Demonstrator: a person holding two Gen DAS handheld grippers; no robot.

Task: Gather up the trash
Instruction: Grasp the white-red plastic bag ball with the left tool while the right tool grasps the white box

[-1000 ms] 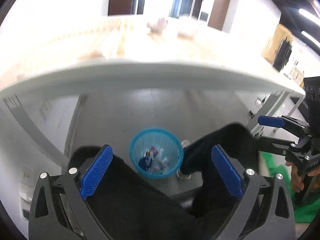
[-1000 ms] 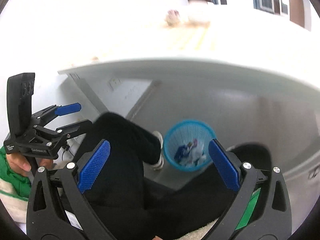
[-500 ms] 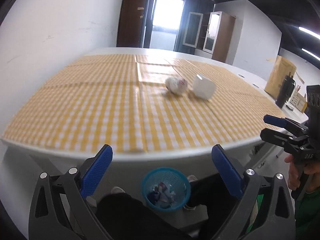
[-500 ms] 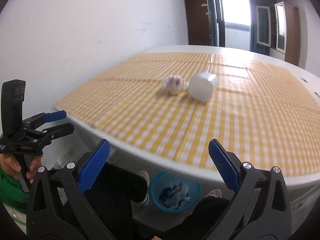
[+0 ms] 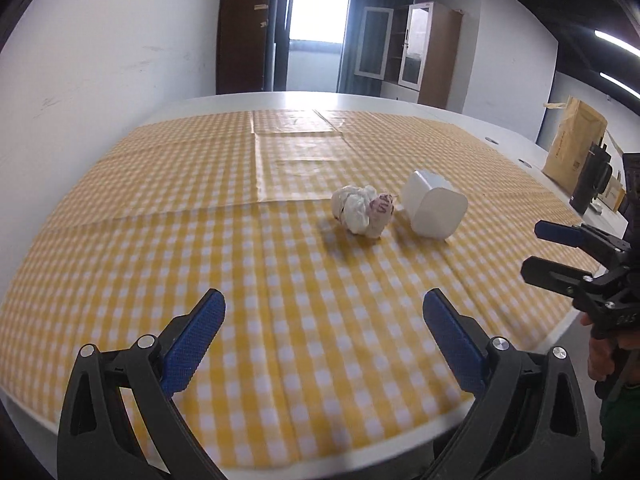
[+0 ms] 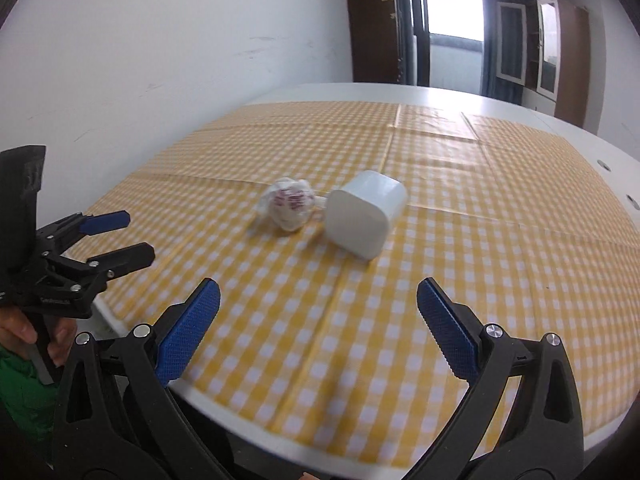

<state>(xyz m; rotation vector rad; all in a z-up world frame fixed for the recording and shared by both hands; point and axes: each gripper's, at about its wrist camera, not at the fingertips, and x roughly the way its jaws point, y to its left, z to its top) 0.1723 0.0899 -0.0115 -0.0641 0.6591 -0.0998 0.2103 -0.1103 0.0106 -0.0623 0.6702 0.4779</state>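
Gingham oilcloth (image 5: 200, 220), yellow and white with fold creases, covers the table. Mid-cloth lies a crumpled white paper wad (image 5: 363, 215) with reddish print, nearly touching a smooth, rounded white box (image 5: 434, 210) tipped on its side. My left gripper (image 5: 322, 328) and right gripper (image 6: 318, 312) hover over the cloth's near edge, ridged blue pads spread wide, grasping nothing.

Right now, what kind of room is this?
Probably an office or meeting room: a large white table under a yellow checked cloth, glass-door cabinets by a balcony door, bare white walls.
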